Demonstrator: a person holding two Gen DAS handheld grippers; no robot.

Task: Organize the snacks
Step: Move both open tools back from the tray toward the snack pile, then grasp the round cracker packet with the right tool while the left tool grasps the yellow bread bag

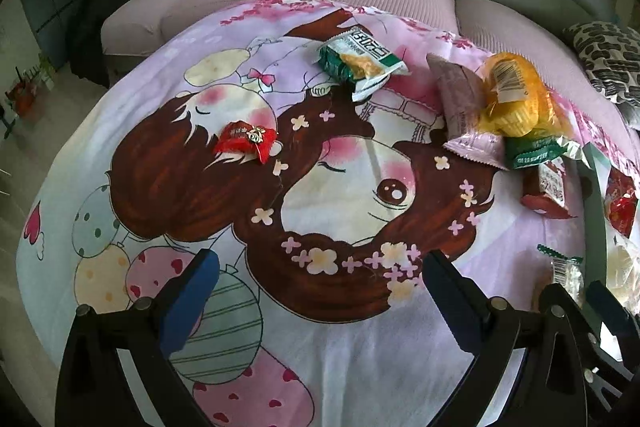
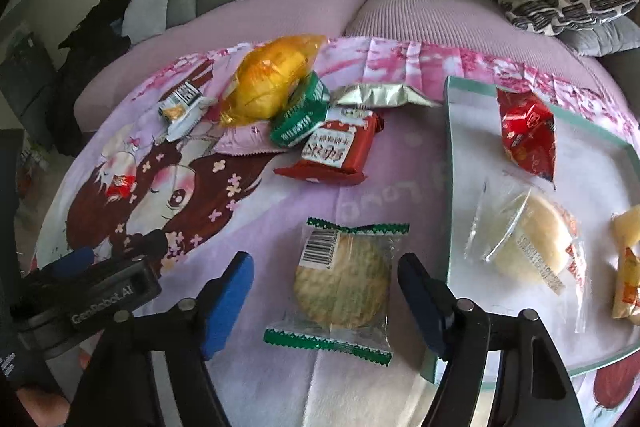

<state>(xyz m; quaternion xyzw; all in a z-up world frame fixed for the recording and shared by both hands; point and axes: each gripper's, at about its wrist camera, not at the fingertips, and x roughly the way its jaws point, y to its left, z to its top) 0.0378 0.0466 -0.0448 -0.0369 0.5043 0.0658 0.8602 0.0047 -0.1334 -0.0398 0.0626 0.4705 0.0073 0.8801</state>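
Left wrist view: left gripper point(image 1: 320, 291) jaws wide apart, nothing between them, over the cartoon-print pink cloth point(image 1: 344, 367). Still loose: small red candy wrapper point(image 1: 246, 141) centre-left, green-white snack pack point(image 1: 362, 61) top centre, yellow-wrapped cake point(image 1: 512, 95) in upper-right pile. Right edge cuts off the tray.

Right wrist view: right gripper point(image 2: 326, 301) partly open, straddling the clear-wrapped round cracker point(image 2: 340, 281) lower centre; pads not touching. Green-rimmed white tray point(image 2: 452, 187), right, holds approx. four packs; far edge cropped. Est. under half done.

bare blanket point(image 1: 352, 367) ahead, snack pile point(image 1: 504, 107) and tray point(image 2: 450, 163) crowding right
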